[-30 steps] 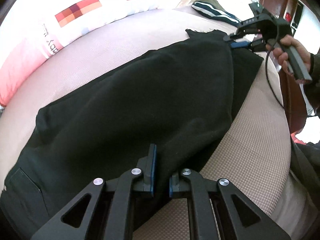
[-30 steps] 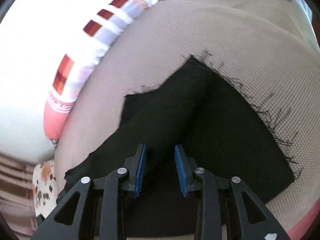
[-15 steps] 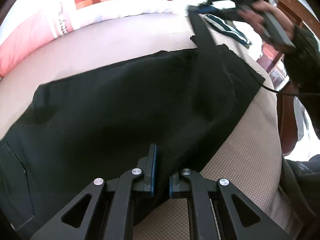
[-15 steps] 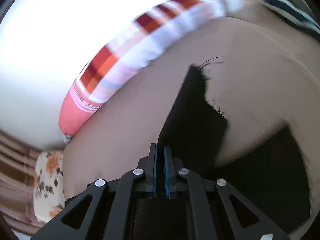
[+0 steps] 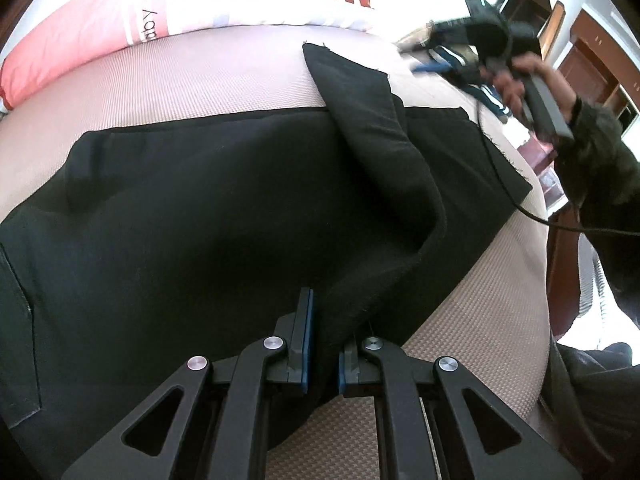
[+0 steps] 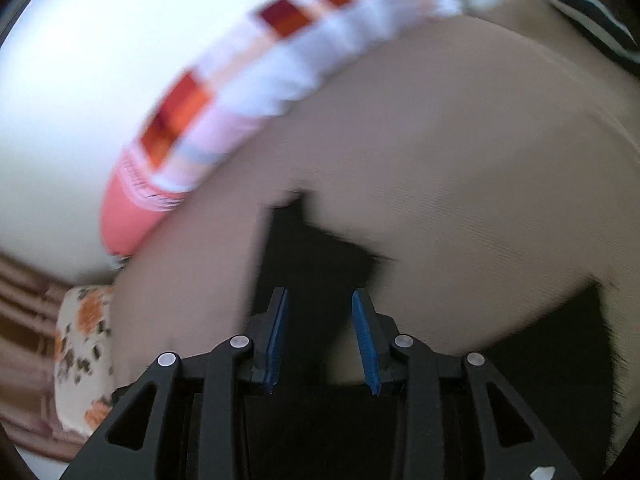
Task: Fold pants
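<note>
Lying across a tan textured mattress (image 5: 472, 312), the black pants (image 5: 200, 208) spread wide in the left wrist view, from the mattress's left edge to its right edge. One trouser leg (image 5: 372, 120) is flipped back over the rest, its frayed hem reaching toward the far edge of the mattress, where a pink-and-white pillow (image 5: 100, 44) with orange squares runs along. A fold of the dark cloth rises straight up to the left gripper (image 5: 322, 344), and the blue pads (image 5: 306, 340) are clenched on that fold near the mattress's near edge.

Toward the far right corner, the person's right hand (image 5: 524, 80) holds the right gripper (image 5: 424, 68) above the mattress, blurred, with a black cable (image 5: 500, 168) trailing from it over the pants. A striped dark garment (image 5: 492, 100) lies beneath it at that corner.

In the right wrist view the picture is smeared. The right gripper (image 6: 320, 336) has its jaws opening, blue pads (image 6: 366, 340) standing apart, and the flipped leg (image 6: 316, 256) shows between and beyond them without either pad pressing on it. More black cloth (image 6: 560, 340) lies at the right of that view. A floral cushion (image 6: 84, 352) sits off the mattress's left edge.
</note>
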